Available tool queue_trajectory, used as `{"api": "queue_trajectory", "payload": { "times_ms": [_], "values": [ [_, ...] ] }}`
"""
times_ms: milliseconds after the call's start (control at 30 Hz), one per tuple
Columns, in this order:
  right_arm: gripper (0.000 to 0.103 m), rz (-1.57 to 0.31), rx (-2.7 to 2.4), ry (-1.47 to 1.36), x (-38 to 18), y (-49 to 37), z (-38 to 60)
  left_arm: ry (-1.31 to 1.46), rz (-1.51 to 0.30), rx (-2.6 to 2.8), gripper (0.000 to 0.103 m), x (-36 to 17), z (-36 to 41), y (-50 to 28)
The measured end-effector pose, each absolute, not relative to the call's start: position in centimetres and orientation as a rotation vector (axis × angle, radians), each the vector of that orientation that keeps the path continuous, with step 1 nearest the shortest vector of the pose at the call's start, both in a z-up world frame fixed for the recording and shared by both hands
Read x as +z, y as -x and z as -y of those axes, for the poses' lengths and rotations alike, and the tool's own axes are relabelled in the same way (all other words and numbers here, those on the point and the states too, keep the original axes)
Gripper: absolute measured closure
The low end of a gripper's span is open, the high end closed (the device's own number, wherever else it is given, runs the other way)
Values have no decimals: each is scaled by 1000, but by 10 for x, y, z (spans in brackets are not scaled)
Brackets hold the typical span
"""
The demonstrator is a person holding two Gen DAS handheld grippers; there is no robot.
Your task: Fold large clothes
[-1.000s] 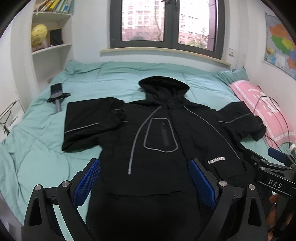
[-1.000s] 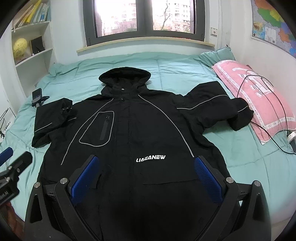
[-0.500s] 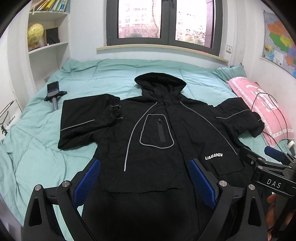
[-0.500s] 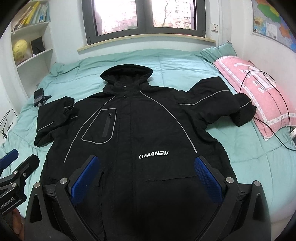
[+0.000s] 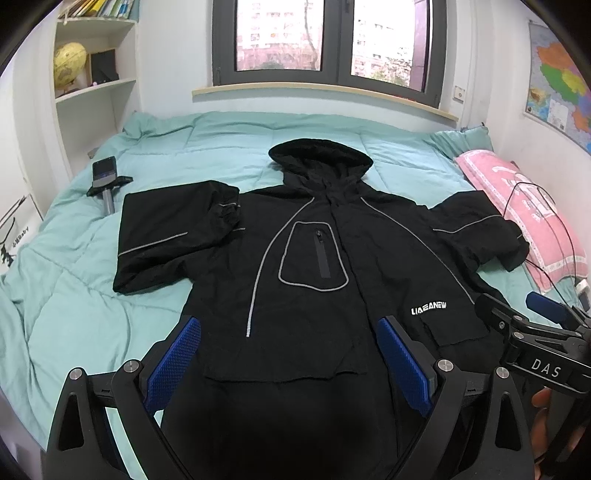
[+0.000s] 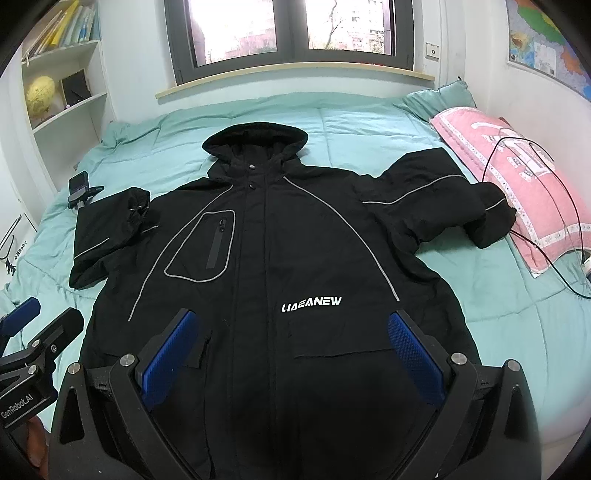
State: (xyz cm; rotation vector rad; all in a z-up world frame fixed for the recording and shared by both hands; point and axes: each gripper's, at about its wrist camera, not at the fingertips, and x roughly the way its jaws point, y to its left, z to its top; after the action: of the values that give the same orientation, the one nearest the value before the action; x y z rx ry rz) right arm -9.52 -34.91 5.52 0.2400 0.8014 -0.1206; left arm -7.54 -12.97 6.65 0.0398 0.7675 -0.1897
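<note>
Jacket: 1 (image 6: 295,258), flat on bed (image 6: 517,314)
Tongs: 2, left tongs (image 5: 288,354) and right tongs (image 6: 291,350) wide, empty
Pillow: 1 (image 6: 517,177), 2 o'clock

Teal bed (image 5: 229,144) bears a black jacket (image 6: 280,258) (spread flat), pink pillow (image 6: 517,177), phone stand (image 5: 105,181).

jacket (image 6: 295,258) hem hidden behind right gripper (image 6: 291,354), books (image 6: 62,26) cropped
</note>
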Motion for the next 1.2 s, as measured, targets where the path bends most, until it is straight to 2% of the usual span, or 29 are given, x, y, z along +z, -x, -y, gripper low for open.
{"api": "queue_trajectory", "payload": {
  "times_ms": [1200],
  "values": [
    [0, -832, -98, -229, 46, 85, 339, -31, -808, -184, 7, 55, 124, 65]
  ]
}}
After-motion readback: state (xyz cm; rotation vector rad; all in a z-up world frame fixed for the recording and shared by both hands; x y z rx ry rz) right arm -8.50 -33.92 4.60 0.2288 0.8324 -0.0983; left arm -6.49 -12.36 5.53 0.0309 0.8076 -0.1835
